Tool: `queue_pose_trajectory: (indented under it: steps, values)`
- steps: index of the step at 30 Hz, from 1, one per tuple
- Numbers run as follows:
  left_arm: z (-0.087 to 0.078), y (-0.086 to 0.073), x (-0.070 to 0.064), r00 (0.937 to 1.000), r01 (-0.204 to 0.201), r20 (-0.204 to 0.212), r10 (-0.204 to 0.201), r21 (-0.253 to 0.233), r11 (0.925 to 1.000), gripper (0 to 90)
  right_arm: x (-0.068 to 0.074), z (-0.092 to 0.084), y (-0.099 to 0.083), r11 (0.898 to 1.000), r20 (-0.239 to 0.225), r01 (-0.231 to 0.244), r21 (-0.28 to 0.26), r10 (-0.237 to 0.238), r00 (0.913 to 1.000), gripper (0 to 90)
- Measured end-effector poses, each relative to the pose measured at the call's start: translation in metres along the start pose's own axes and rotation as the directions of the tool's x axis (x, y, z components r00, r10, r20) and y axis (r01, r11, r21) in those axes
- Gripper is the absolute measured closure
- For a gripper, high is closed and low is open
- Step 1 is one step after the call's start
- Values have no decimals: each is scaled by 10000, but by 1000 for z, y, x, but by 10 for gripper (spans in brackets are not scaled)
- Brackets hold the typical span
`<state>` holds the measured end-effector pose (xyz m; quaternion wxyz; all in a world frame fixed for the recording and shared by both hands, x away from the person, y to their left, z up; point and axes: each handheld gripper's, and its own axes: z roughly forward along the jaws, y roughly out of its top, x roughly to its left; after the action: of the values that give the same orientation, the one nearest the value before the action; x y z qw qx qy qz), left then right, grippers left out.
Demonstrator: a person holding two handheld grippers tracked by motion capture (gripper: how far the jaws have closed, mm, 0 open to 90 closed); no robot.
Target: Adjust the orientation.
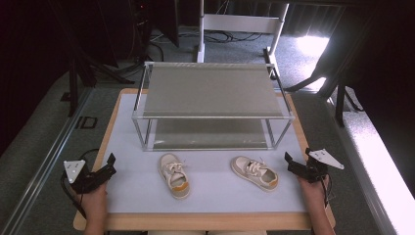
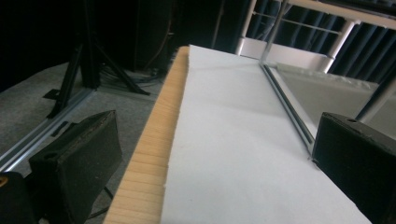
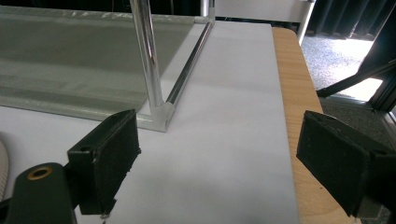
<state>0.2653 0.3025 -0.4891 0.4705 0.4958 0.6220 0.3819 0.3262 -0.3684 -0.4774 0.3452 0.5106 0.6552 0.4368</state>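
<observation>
The left tool [image 1: 111, 164] stands with its two black jaws spread wide and nothing between them; in the left gripper view they frame bare white mat and the wooden edge of the tabletop [image 2: 154, 154]. The right tool [image 1: 288, 161] is likewise wide open and holds nothing; its own view shows one jaw over the mat and the other over the wooden edge.

Two small beige shoes lie on the white mat [image 1: 215, 193], both in front of the shoe rack [image 1: 210, 93] and apart from it. The left shoe [image 1: 174, 175] lies in front of the rack's left half, with white laces and an orange patch at the end farther from the rack. The right shoe [image 1: 254, 172] lies in front of the rack's right half, angled, with white laces too. The two shoes are well apart from each other. Each tool rests off to the outer side of its nearer shoe, touching neither, and sits nearer the person than the rack's front corner post.

The rack is a single metal-tube frame with two grey shelves, one above the other, both bare. It stands on the far half of the mat.

On the floor to the left of the rack, dark lettering reads "ID" [image 1: 89, 122]. No brand can be read on the shoes.
</observation>
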Motion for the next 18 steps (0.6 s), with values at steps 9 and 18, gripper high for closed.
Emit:
queue_pose_trajectory:
  steps: [9, 18]
  values:
    - [3, 4, 7, 9934, 215, 1116, -274, 537, 9983, 14, 0, 0, 0, 10000, -29, 46, -6, -46, 10000, 126]
    - [6, 7, 13, 9417, -263, 3363, -77, 964, 9950, 13, 1, -1, 0, 10000, 26, 23, -56, -22, 10000, 127]
